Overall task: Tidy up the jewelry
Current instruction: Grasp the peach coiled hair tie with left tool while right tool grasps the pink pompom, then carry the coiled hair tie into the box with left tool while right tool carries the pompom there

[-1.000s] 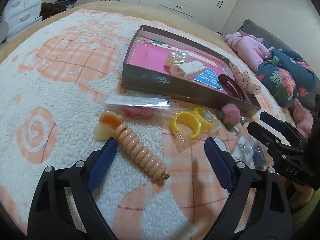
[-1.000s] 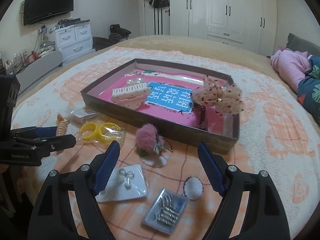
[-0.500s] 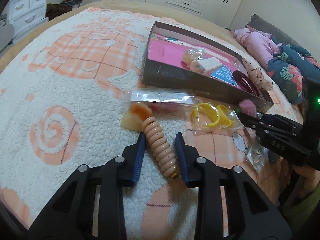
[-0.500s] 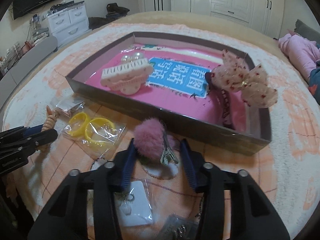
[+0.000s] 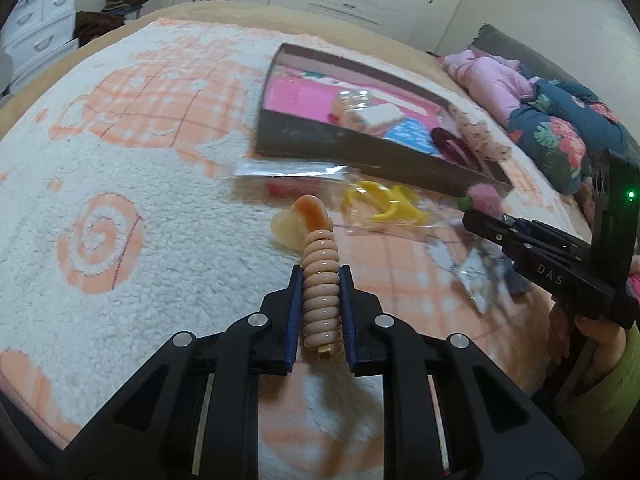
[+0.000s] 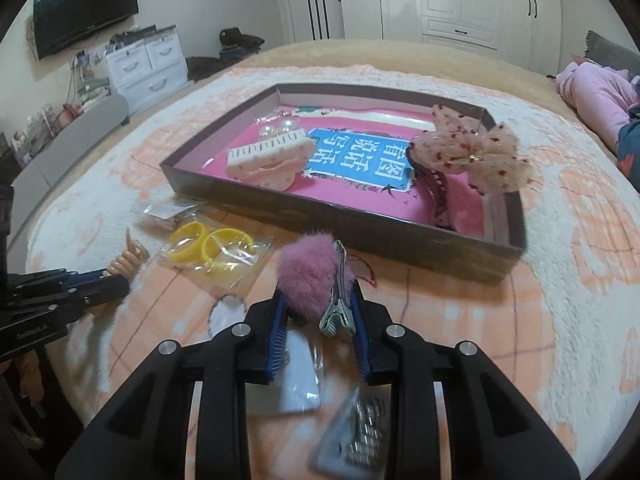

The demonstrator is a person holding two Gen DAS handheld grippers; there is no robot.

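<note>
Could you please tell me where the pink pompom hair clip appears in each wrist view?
Left wrist view: pink pompom hair clip at right of centre, at the tip of the right hand-held gripper.
Right wrist view: the clip at lower centre, between closing jaws.
Shared landmark: the bagged yellow rings.

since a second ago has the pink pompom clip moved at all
Cannot tell. The pink pompom clip lies just in front of the box as before. What changed is the right gripper, closing around it.

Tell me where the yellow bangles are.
In the right wrist view, the yellow bangles lie bagged on the blanket, left of the pink pompom clip, before the tray.
</note>
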